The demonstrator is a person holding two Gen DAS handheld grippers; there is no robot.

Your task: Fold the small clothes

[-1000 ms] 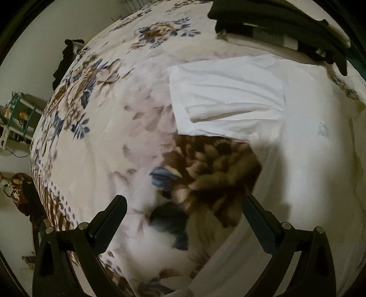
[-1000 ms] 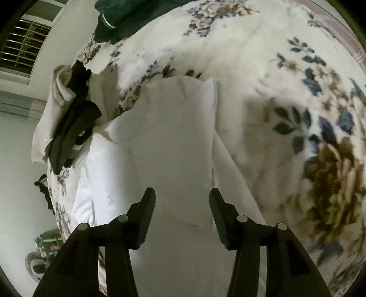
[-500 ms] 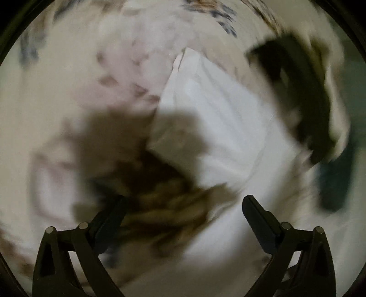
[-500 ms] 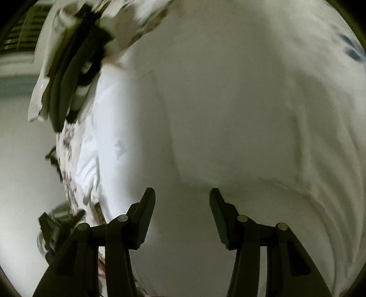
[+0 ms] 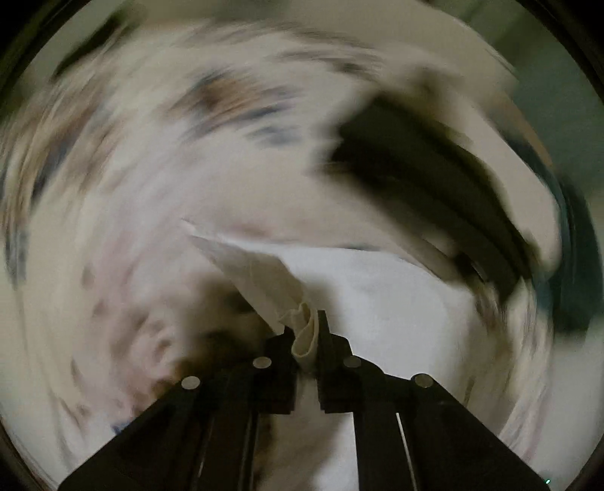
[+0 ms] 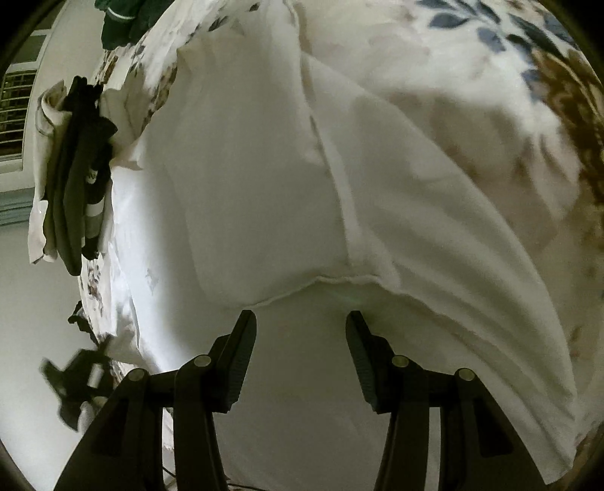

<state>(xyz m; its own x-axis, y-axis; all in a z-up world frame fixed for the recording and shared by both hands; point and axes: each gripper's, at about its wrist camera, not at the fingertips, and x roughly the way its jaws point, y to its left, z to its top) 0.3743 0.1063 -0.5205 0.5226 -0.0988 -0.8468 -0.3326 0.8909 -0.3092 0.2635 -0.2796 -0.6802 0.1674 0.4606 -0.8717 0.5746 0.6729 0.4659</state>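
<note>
**White garment pinched at one corner on the floral bedspread**

A cream fleece bedspread printed with brown and blue flowers (image 6: pixel 490 94) fills both views; the left wrist view is heavily smeared by blur. A pale wall and a barred window (image 6: pixel 13 105) show at the far left of the right wrist view. On the bedspread's far left edge lies a pile of dark and cream folded clothes (image 6: pixel 75 181), with a dark green garment (image 6: pixel 120 19) further back.

The white cotton garment (image 6: pixel 264 170) lies spread over the bedspread, partly folded, its hemmed edge running just beyond the right gripper (image 6: pixel 301 328). That gripper's jaws stand apart with nothing between them, over white cloth, though whether they touch it cannot be told.

The left gripper (image 5: pixel 306 340) is clenched on a bunched corner of the white garment (image 5: pixel 279 291), which stretches away from the jaws to the far left.

No brand, label or writing can be read.
</note>
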